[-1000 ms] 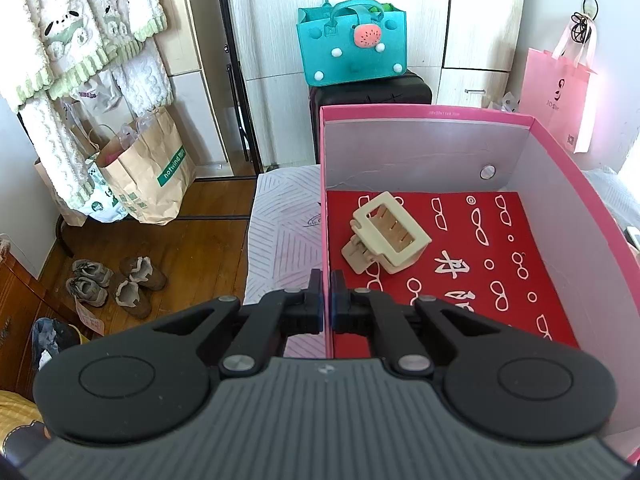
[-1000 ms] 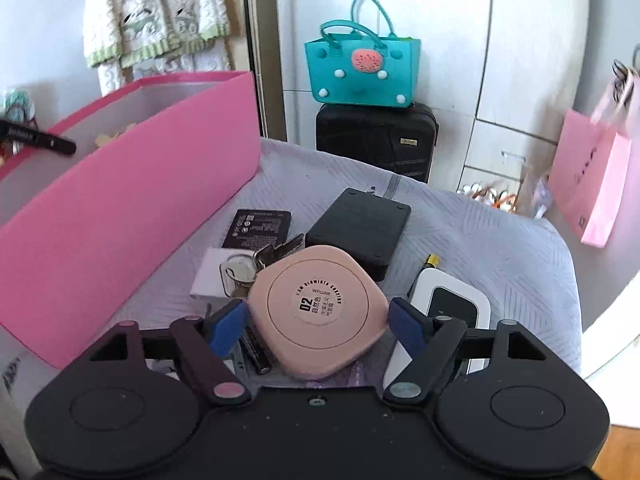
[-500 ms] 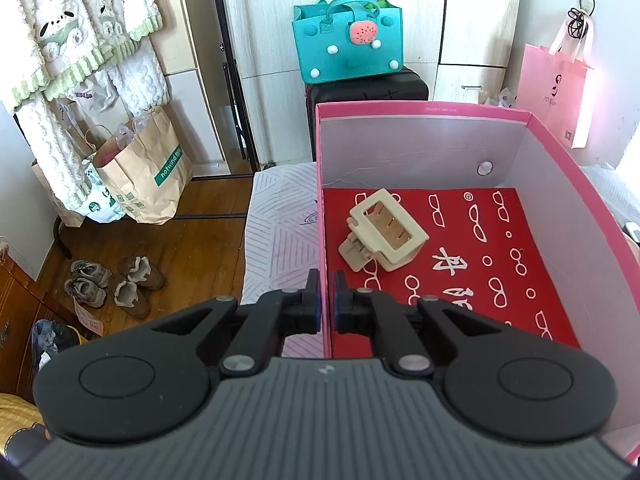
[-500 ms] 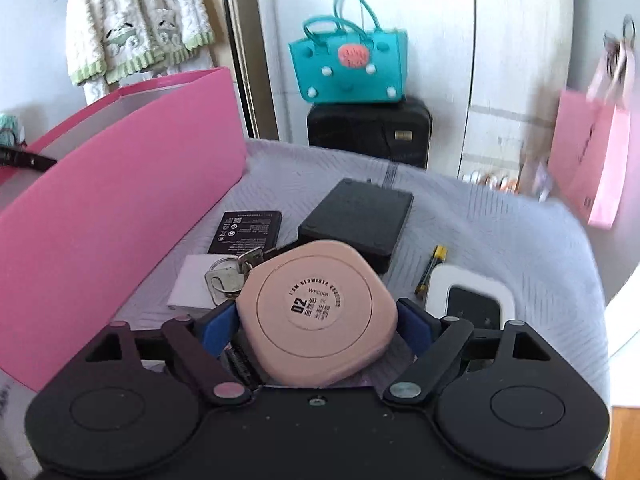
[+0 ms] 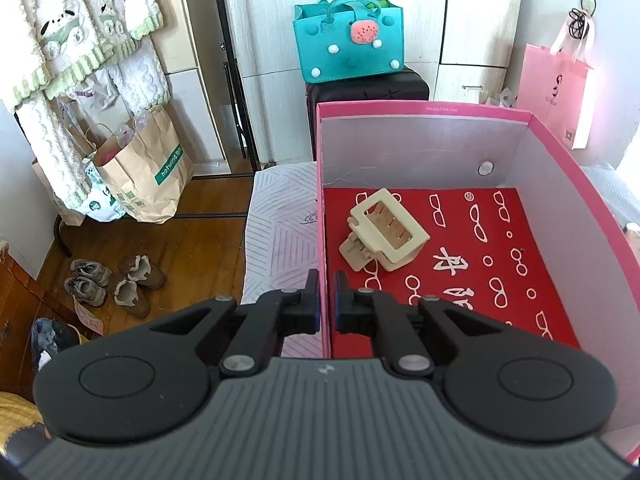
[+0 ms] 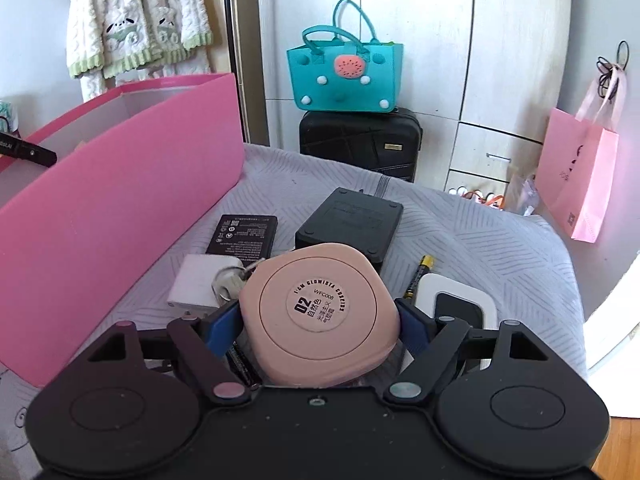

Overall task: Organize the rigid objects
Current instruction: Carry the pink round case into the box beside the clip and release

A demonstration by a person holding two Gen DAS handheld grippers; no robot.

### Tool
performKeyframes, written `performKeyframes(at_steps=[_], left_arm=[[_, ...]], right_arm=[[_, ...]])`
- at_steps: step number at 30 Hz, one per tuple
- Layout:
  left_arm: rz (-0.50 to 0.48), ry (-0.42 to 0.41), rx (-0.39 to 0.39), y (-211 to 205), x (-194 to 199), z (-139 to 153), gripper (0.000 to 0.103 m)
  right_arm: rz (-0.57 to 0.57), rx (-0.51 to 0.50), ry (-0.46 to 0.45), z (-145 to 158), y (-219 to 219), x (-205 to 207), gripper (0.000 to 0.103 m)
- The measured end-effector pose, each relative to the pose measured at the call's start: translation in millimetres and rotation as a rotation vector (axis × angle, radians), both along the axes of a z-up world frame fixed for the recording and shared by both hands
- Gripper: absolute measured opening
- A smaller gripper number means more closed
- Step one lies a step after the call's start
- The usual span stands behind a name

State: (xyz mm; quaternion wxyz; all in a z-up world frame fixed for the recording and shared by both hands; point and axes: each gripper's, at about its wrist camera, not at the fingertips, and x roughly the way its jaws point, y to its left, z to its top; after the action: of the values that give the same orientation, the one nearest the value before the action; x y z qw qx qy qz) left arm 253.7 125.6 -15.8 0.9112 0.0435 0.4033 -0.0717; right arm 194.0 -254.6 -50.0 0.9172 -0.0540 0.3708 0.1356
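My right gripper [image 6: 320,318] is shut on a pink cushion compact [image 6: 318,314] and holds it above the bed. My left gripper [image 5: 326,300] is shut on the left wall of the pink box [image 5: 323,216], one finger on each side. The box has a red floor with white glasses print, and a beige hair claw clip [image 5: 382,234] lies inside it. In the right wrist view the pink box [image 6: 120,200] stands at the left, apart from the compact.
On the grey bedspread [image 6: 500,240] lie a black battery pack [image 6: 242,234], a black box [image 6: 352,220], a white adapter with keys [image 6: 200,280], a yellow-tipped battery [image 6: 418,276] and a white device [image 6: 456,304]. A black suitcase [image 6: 360,140] with a teal bag [image 6: 344,76] stands behind.
My right gripper has closed on the pink compact and lifted it off the bed. My left gripper has stayed on the box wall.
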Motion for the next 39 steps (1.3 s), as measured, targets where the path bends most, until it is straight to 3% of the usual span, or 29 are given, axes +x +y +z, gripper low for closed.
performKeyframes(at_steps=[9, 13, 18, 21, 28, 35, 39], left_arm=[[0.004, -0.071, 0.014, -1.6, -8.0, 5.4, 0.004], [0.005, -0.102, 0.045, -5.6, -10.6, 7.4, 0.003], [0.011, -0.093, 0.005, 0.3, -8.1, 7.6, 0.002], [0.01, -0.094, -0.007, 2.2, -8.8, 7.2, 0.002], [0.005, -0.125, 0.017, -2.7, -12.5, 7.6, 0.002], [0.007, -0.119, -0.05, 7.4, -13.7, 7.3, 0.002], [0.001, -0.148, 0.02, -1.3, -17.3, 7.8, 0.003]], right_arm=[[0.053, -0.021, -0.045, 40.0, 11.4, -20.7, 0.084], [0.132, 0.0, -0.108, 65.0, 29.4, -24.7, 0.084], [0.242, 0.055, -0.155, 97.5, 52.3, -13.1, 0.084], [0.314, 0.033, -0.192, 108.6, 76.0, -2.2, 0.084], [0.463, -0.135, -0.155, 94.0, 155.4, 50.9, 0.084], [0.566, -0.287, 0.003, 52.5, 210.3, 108.7, 0.084], [0.608, -0.336, 0.088, 46.1, 224.1, 118.4, 0.084]])
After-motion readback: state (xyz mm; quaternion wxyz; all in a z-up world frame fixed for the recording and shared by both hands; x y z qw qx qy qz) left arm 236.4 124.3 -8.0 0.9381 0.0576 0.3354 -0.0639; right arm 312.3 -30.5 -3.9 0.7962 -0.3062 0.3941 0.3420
